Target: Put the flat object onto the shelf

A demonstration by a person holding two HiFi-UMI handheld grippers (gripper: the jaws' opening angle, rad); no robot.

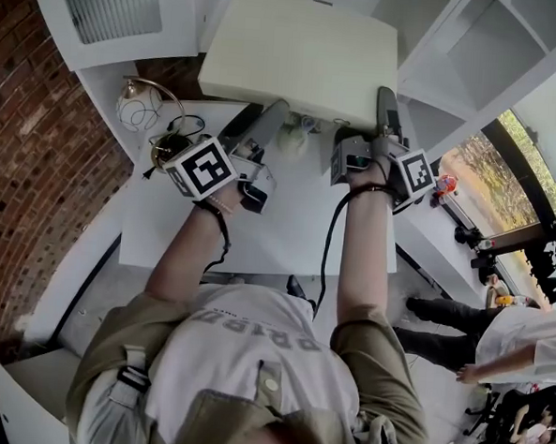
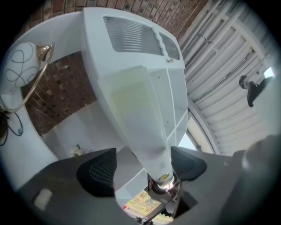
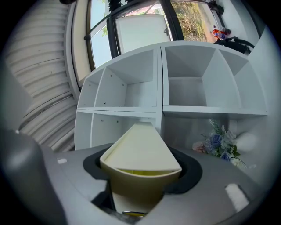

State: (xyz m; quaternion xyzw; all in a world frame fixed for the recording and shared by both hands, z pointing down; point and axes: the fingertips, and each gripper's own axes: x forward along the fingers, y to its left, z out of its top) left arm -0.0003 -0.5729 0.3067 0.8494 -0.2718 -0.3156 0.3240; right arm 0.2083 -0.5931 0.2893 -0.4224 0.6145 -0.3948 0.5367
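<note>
The right gripper (image 3: 141,169), at the bottom of its own view, is seen closed on the near edge of the cream, flat rectangular box (image 1: 297,58), with a jaw pressed against each broad face. The left gripper (image 2: 142,165) is spread wide. The same box edge stands between its pads, but a clear gap is seen at the left pad, so no grip is made there.

In the head view the box is held up in the upper centre of the frame, above the white worktop (image 1: 287,226) and level with both grippers. It is not yet on the white cubby shelf unit (image 3: 160,79), which stands beyond it at the upper right.

The box is judged stiff and fairly light, since it is kept level from one edge. Its smooth faces are likely to be slippery. Because it is broad, a single grip near one corner would let it sag or twist. It is best taken along the near long edge, at two points set well apart.

One box and two grippers are counted. Four open shelf compartments are seen in the right gripper view, two above two, all of them bare. One bunch of pale artificial flowers (image 3: 217,143) lies below them, and one globe lamp with a wire pattern (image 1: 139,109) stands at the upper left.
</note>
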